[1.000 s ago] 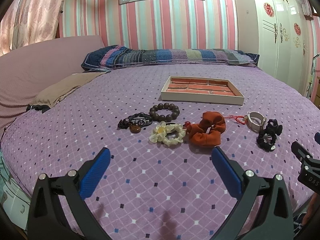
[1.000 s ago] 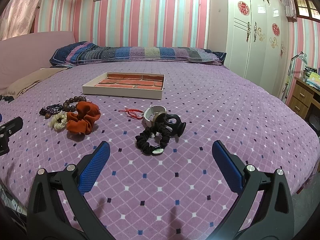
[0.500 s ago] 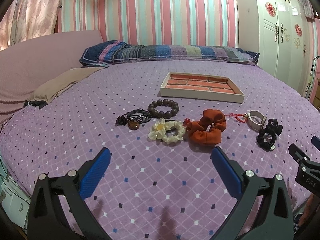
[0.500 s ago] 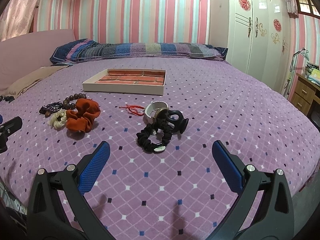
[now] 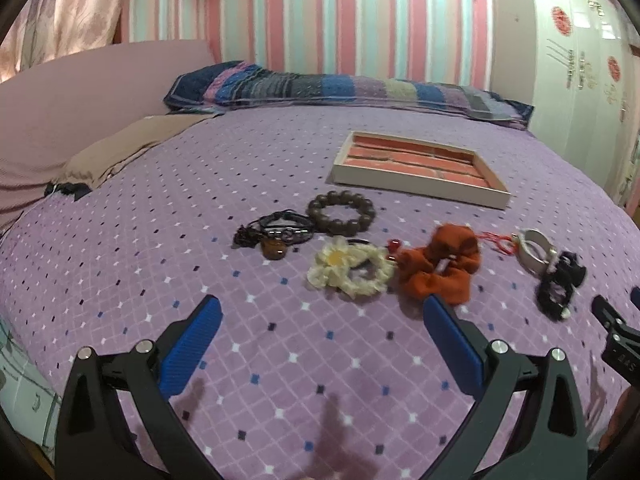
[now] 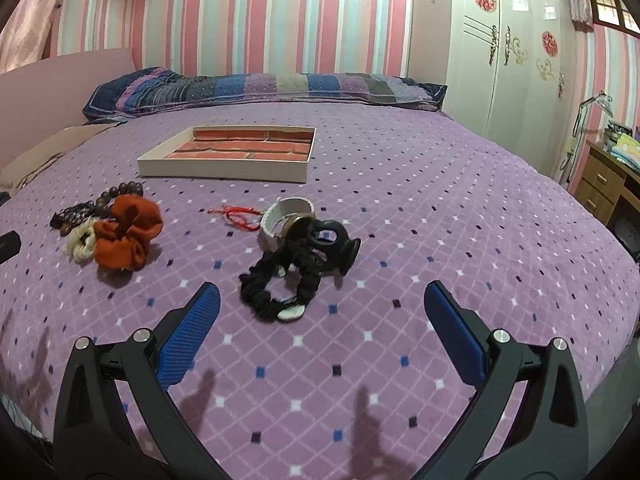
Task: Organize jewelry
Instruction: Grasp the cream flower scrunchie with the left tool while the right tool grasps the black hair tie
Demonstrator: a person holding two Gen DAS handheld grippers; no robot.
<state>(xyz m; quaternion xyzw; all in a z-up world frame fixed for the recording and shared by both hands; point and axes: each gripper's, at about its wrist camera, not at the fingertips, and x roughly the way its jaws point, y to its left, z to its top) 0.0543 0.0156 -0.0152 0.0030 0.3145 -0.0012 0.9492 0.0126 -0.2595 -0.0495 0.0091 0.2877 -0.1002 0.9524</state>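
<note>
Both tools are spread wide and hold nothing: the left tool (image 5: 320,330) hangs over the purple bedspread (image 5: 160,216) just short of a cream flower scrunchie (image 5: 348,270) and an orange scrunchie (image 5: 438,266), and the right tool (image 6: 322,314) hangs just short of a black scrunchie (image 6: 280,280) tangled with a black claw clip (image 6: 334,242). Beyond these lie a wooden bead bracelet (image 5: 341,213), a dark cord bracelet (image 5: 276,232), a white bangle (image 6: 286,218) and a red string (image 6: 236,216). Farther up the bed sits the shallow tray (image 6: 224,168) with its brick-patterned floor.

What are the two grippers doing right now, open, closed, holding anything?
Left gripper: open, holding nothing, above the purple bedspread.
Right gripper: open, holding nothing, near the black fabric scrunchie.
</note>
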